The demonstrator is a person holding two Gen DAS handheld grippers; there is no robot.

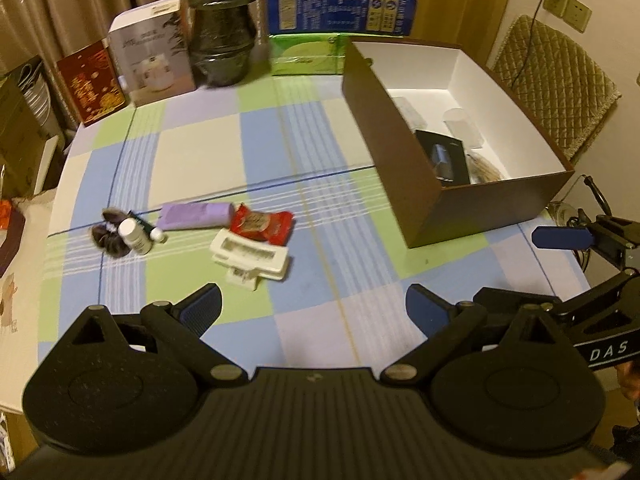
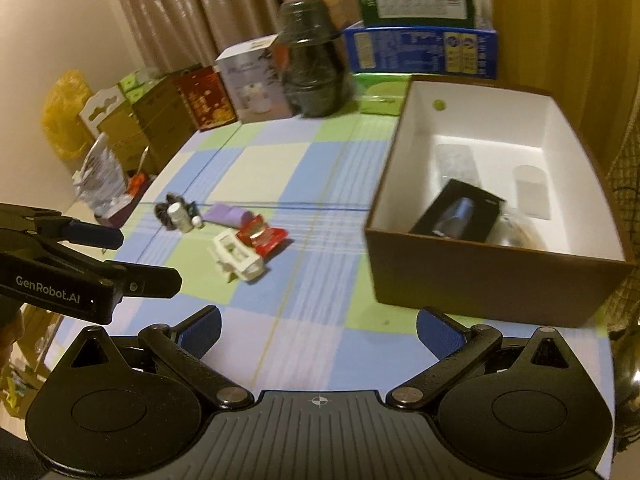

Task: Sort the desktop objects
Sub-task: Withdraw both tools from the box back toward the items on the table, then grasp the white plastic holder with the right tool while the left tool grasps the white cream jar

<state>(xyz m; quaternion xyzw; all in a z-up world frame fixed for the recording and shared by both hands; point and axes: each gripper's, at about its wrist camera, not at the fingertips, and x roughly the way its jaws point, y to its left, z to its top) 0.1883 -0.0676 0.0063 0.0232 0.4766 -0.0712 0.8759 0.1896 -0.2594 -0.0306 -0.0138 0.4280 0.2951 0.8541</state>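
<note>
On the desk [image 1: 360, 288] lie five loose things: one red snack pack [image 1: 262, 224], one purple pack [image 1: 196, 215], one white clip [image 1: 250, 258], one small white bottle [image 1: 135, 236] and one dark hair tie [image 1: 108, 236]. There is one brown box [image 1: 384, 148] with one black packet [image 1: 444, 156] inside. At the back stand one red box [image 1: 94, 84], one gray box [image 1: 154, 62], one blue box [image 1: 340, 10] and one dark wrapped stack [image 1: 222, 24].

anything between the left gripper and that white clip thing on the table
Nothing visible does. The left gripper is open, and only bare checkered tablecloth lies between it and the white clip. The red packet sits behind the clip.
</note>
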